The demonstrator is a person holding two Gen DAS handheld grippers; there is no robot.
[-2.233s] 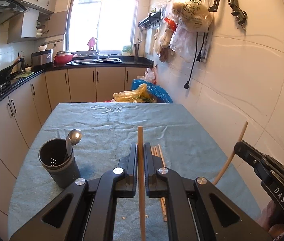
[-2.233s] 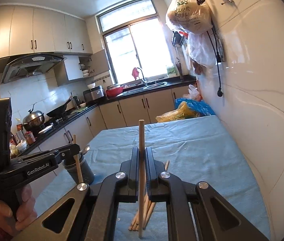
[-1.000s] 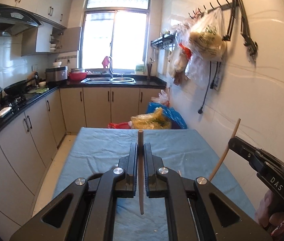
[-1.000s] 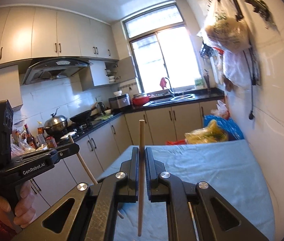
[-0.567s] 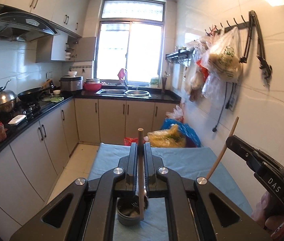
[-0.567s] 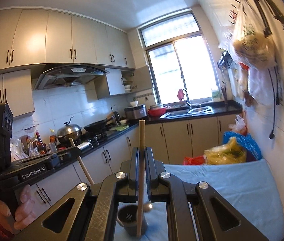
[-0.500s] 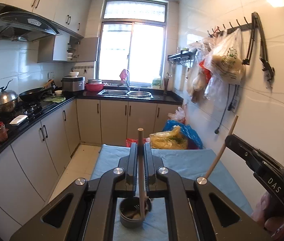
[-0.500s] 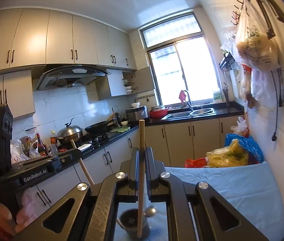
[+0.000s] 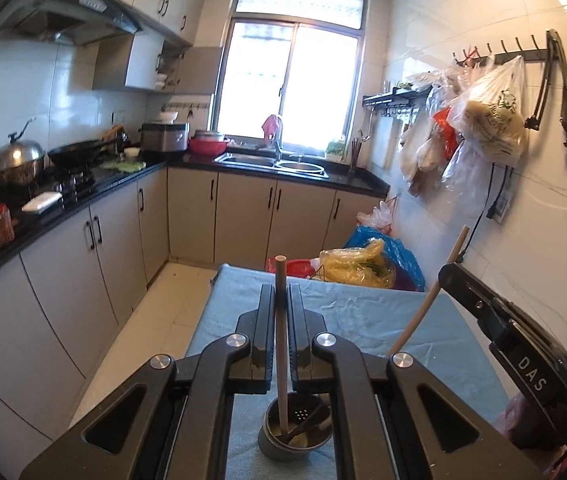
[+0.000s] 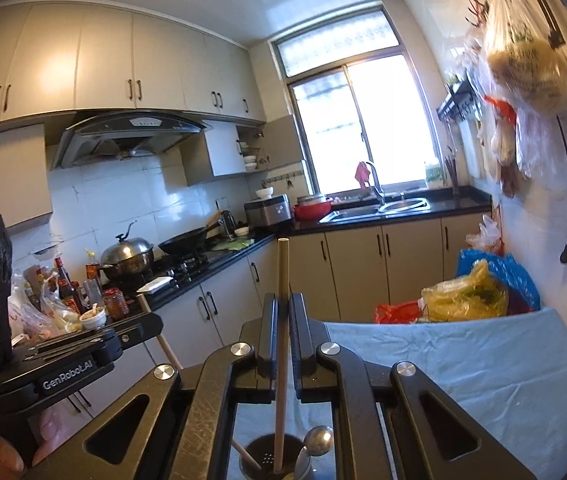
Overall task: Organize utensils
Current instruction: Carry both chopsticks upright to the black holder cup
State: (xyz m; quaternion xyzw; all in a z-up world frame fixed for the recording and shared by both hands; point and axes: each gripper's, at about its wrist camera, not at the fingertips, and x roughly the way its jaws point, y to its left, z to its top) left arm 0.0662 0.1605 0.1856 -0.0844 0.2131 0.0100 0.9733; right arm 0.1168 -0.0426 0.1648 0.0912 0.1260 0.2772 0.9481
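A: What sits around you, and what stands in the way?

B: I hold a chopstick in each hand. My left gripper (image 9: 281, 334) has its fingers (image 9: 266, 320) pinching the left chopstick (image 9: 281, 344) upright, its lower tip down inside the holder (image 9: 294, 428). My right gripper (image 10: 283, 344) pinches the right chopstick (image 10: 282, 360) the same way, its tip inside the same holder. Both sticks share one mouth, and a spoon (image 10: 315, 442) leans in there too, just beside my right stick. The holder's floor has small drain holes. In the left view the right gripper crosses the right edge, its stick slanting toward the holder.

A: How much room is there?

B: The holder stands on the worktop (image 9: 363, 316), which a blue cloth covers, near its left edge; past that edge the floor (image 9: 163, 312) drops away, then a run of cabinets (image 9: 75, 276). The cloth lies bare and wrinkled ahead and to the right. A tiled wall (image 9: 463, 92) runs close along the right side. At the far end a yellow bag (image 9: 359, 266) and a blue bag (image 9: 399, 258) crowd the edge. More bags (image 9: 487, 120) hang from wall hooks above the right side.

A: Any writing?

B: "DAS" shows on the right gripper in the left view. "GenRobot.AI" is printed on the left gripper in the right view. The green print on a hanging bag is too blurred to read.

A: And beyond?

B: A window (image 10: 363, 120) over a sink (image 10: 403, 204), a red bowl (image 10: 311, 210), a wok (image 10: 187, 244) and a lidded pot (image 10: 127, 256) on the stove, under a hood (image 10: 123, 136).
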